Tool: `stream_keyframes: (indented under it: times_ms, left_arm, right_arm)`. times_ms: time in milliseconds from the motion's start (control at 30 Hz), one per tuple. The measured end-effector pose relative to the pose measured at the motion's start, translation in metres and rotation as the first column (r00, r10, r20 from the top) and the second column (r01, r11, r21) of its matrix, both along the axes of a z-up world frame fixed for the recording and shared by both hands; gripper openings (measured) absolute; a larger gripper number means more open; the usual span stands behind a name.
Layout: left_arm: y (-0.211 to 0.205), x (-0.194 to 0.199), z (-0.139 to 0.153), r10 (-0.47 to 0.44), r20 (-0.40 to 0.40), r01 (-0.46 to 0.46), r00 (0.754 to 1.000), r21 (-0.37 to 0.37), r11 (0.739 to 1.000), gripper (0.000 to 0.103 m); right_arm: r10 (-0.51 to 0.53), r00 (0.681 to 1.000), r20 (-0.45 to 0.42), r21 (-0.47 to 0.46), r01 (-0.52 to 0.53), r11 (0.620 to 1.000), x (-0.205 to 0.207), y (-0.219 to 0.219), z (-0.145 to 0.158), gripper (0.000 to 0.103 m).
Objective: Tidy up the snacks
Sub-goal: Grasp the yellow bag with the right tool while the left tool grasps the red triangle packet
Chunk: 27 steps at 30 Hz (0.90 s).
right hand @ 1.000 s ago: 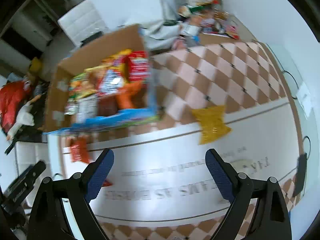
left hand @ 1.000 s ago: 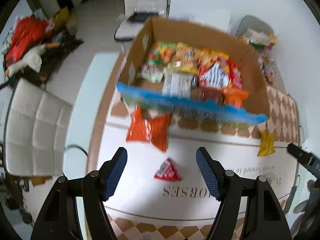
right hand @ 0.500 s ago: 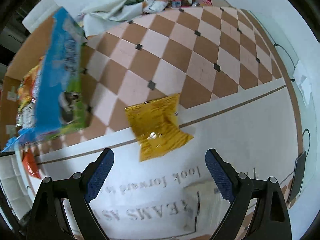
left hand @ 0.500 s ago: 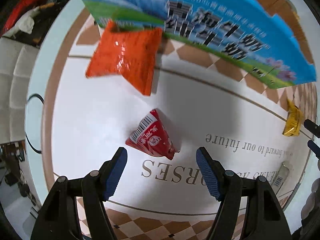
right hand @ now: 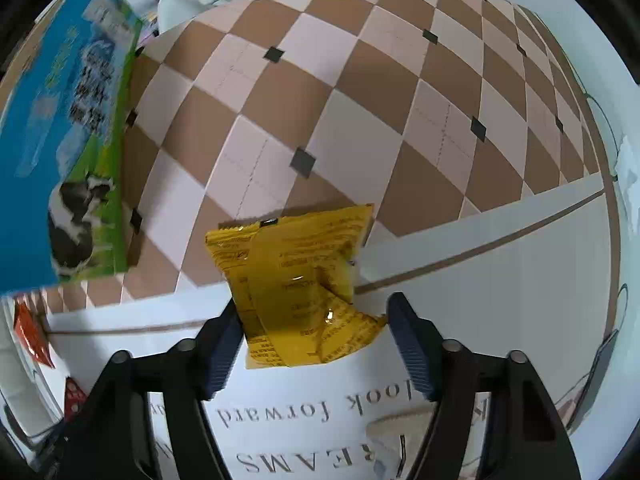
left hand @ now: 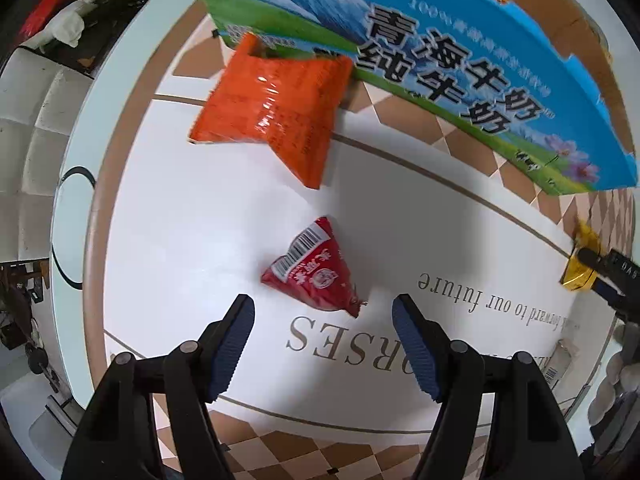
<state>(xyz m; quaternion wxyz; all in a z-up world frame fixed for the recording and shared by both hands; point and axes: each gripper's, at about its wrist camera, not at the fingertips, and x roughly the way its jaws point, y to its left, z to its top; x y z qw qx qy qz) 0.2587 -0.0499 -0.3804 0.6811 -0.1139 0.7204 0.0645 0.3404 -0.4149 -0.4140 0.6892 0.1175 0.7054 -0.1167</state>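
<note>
Since half a second ago both grippers have come lower and closer to their packets: the red triangular packet (left hand: pixel 316 270) now sits larger and just ahead of the left gripper (left hand: pixel 322 316), and the yellow packet (right hand: pixel 298 284) has slid from ahead of the right gripper (right hand: pixel 314 320) to partly between its fingers. A second ago both cameras looked down into the whole carton from well above. I read this as two pick approaches nearly finished, with neither packet gripped yet.

The left gripper stands wide open over the white band of the tablecloth (left hand: pixel 168 216), its fingertips short of the red packet and straddling its line. That packet lies flat; its long axis runs diagonally, the barcode corner pointing away and left, the crimped tip pointing back toward the right finger.

The right gripper is also spread apart. Its left finger touches or nearly touches the yellow packet's near left edge, while the right finger stands clear of the near right corner. The packet lies across the border between the white band and the brown checks, long axis roughly away from the camera, tilted slightly right, and pinched at the waist.

Farther off, an orange packet (left hand: pixel 276 108) lies with its far end tucked under the blue-and-green flap of the snack carton (left hand: pixel 460 68), which sits toward the far edge of the table.
</note>
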Motion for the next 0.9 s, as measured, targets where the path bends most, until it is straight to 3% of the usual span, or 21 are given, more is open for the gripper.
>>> stream_keyframes:
  times_ms: [133, 367, 533, 733, 800, 833, 900]
  left_arm:
    - [0.012, 0.000, 0.003, 0.008, -0.010, -0.008, 1.000, -0.017, 1.000, 0.070]
    - [0.032, -0.005, -0.016, 0.068, -0.076, -0.076, 0.995, -0.113, 0.991, 0.070]
    - [0.045, -0.002, -0.028, 0.137, -0.113, -0.158, 0.984, -0.201, 0.967, 0.070]
    - [0.052, 0.009, -0.040, 0.163, -0.127, -0.188, 0.978, -0.217, 0.958, 0.070]
    - [0.051, 0.006, -0.044, 0.157, -0.120, -0.179, 0.980, -0.201, 0.963, 0.057]
    - [0.049, 0.008, -0.044, 0.148, -0.123, -0.169, 0.981, -0.186, 0.968, 0.039]
    - [0.052, 0.014, -0.047, 0.144, -0.127, -0.166, 0.981, -0.189, 0.968, 0.035]
  right_arm:
    - [0.048, 0.999, -0.004, 0.050, -0.048, 0.998, -0.014, 0.025, 0.007, 0.065]
    - [0.121, 0.993, -0.009, 0.166, -0.118, 0.979, -0.045, 0.088, 0.009, 0.065]
    - [0.134, 0.991, -0.027, 0.191, -0.127, 0.973, -0.057, 0.118, 0.001, 0.065]
    - [0.137, 0.990, -0.037, 0.180, -0.128, 0.975, -0.058, 0.131, -0.008, 0.065]
    - [0.137, 0.990, -0.037, 0.176, -0.128, 0.976, -0.061, 0.137, -0.007, 0.065]
    - [0.137, 0.990, -0.036, 0.174, -0.128, 0.976, -0.060, 0.138, -0.006, 0.065]
    - [0.136, 0.990, -0.033, 0.170, -0.129, 0.977, -0.058, 0.140, -0.003, 0.064]
